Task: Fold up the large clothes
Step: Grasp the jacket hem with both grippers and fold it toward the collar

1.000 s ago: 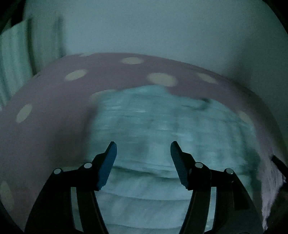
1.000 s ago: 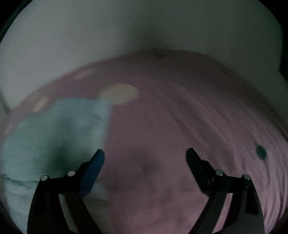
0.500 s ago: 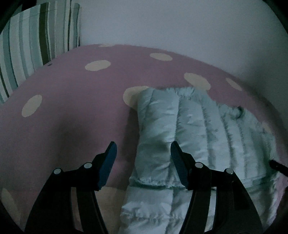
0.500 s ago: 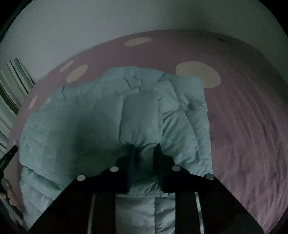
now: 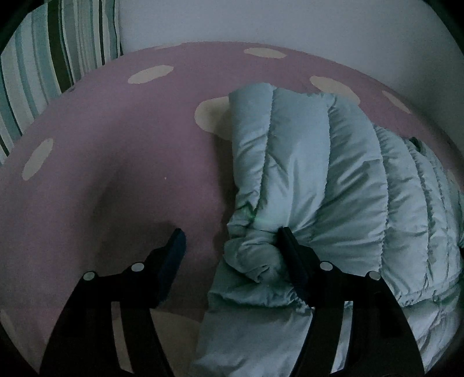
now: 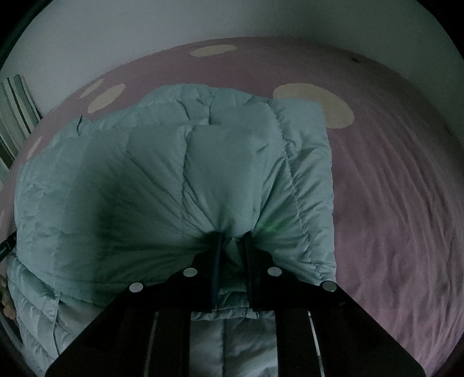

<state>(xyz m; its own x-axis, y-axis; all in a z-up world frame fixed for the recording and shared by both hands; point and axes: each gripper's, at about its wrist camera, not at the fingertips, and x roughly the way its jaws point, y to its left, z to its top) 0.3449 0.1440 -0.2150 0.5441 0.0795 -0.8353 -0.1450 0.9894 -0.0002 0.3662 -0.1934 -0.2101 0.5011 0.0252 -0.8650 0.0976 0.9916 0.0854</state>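
Observation:
A pale blue quilted puffer jacket (image 5: 304, 174) lies partly folded on a pink bed cover (image 5: 116, 145). My left gripper (image 5: 230, 232) is at the jacket's left edge with its jaws wide and opening. Its right finger (image 5: 290, 249) digs into the puffy fabric, the left finger (image 5: 174, 249) stands over bare cover, and a bunched edge of the jacket lies between them. In the right wrist view the jacket (image 6: 174, 179) fills the middle. My right gripper (image 6: 232, 236) is pinching a fold of it, its jaws still closing, and the fabric puckers around them.
The bed cover (image 6: 391, 188) is pink with cream dots and wrinkled to the right of the jacket. A striped pillow (image 5: 43, 58) stands at the far left against a pale wall (image 5: 261, 23). The light is dim.
The left gripper came down closer to the jacket's left edge, and its right finger now presses into the fabric. The right gripper moved from the bare cover onto the jacket and clamped a fold.

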